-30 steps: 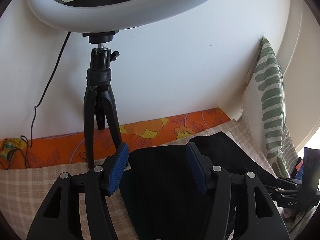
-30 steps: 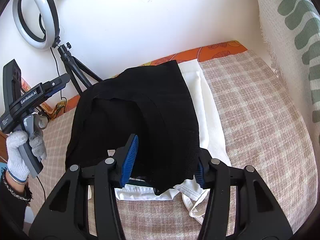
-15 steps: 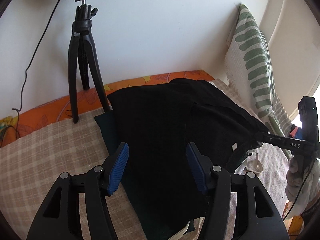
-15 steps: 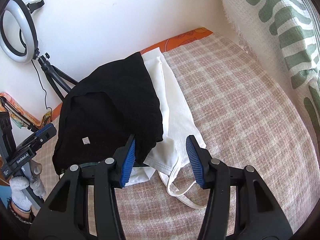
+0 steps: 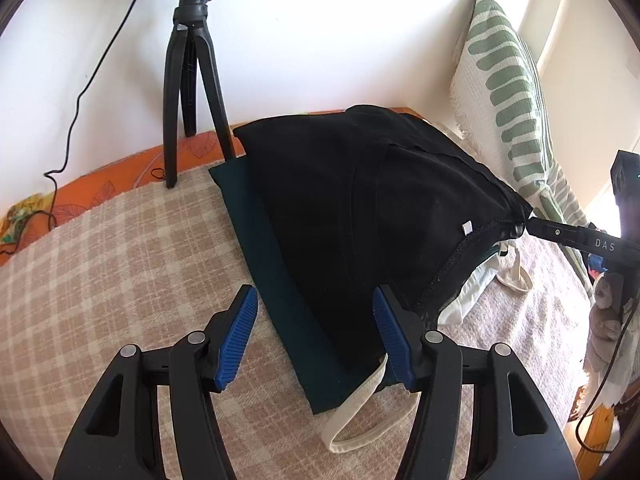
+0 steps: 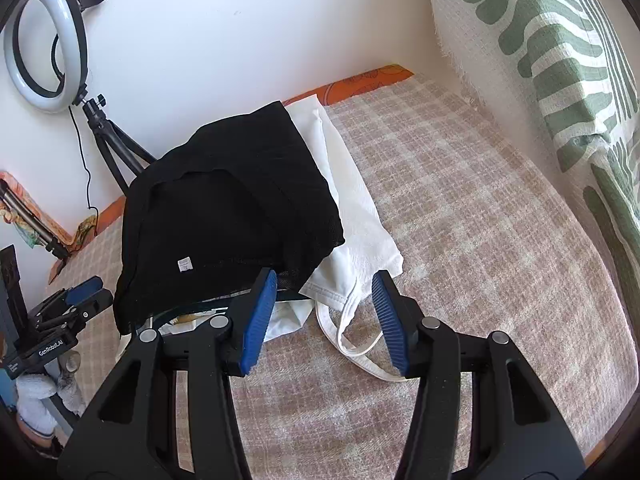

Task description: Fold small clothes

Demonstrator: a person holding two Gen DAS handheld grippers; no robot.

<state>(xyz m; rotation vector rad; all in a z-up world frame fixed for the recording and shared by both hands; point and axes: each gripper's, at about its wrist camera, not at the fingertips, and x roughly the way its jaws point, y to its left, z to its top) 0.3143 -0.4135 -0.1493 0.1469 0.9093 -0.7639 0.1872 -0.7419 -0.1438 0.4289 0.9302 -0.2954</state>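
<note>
A black garment (image 5: 360, 200) lies draped over a stack of folded clothes on the checked bed cover; it also shows in the right wrist view (image 6: 224, 208). Under it lie a dark green folded piece (image 5: 276, 280) and a white garment (image 6: 352, 200) with a loose strap (image 6: 352, 344). My left gripper (image 5: 314, 336) is open, its right finger at the black garment's near hem. My right gripper (image 6: 324, 316) is open; its left finger touches the black garment's corner. From the left wrist view the right gripper's tip (image 5: 560, 232) meets that corner.
A ring light (image 6: 44, 40) on a black tripod (image 5: 192, 60) stands against the white wall at the back. A green-patterned pillow (image 6: 560, 60) leans at the right. The checked cover (image 6: 480, 220) spreads to the right of the clothes. An orange sheet edge (image 5: 100, 176) runs along the wall.
Both grippers have drawn back from the stack and tilted down. The black garment has settled lower over the pile. The right gripper has shifted right, so the garment now lies left of its jaws.
</note>
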